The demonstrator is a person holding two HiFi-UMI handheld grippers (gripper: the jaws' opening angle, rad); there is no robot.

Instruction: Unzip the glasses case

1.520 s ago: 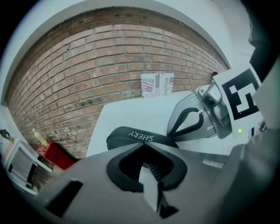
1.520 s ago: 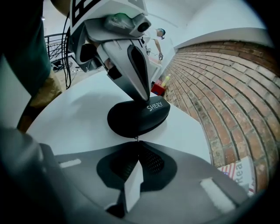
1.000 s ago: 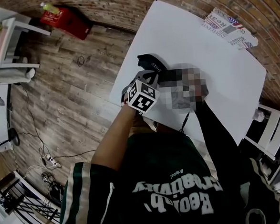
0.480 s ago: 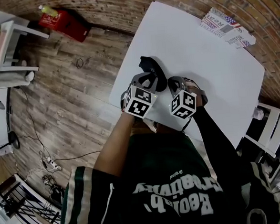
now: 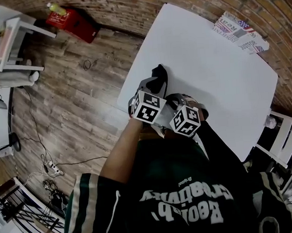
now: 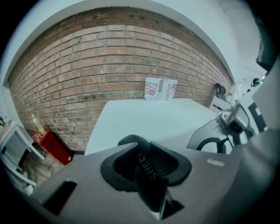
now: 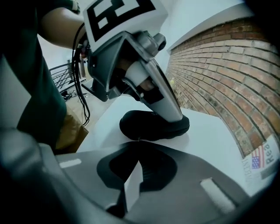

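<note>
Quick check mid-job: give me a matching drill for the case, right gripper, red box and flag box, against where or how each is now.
Things:
1 case
2 right gripper
3 red box
4 flag box

Place or state:
A on the floor
B at the table's far edge
C jaws together
D on the table's near side

Pairs: 1-D, 2-C, 3-A, 4-B
</note>
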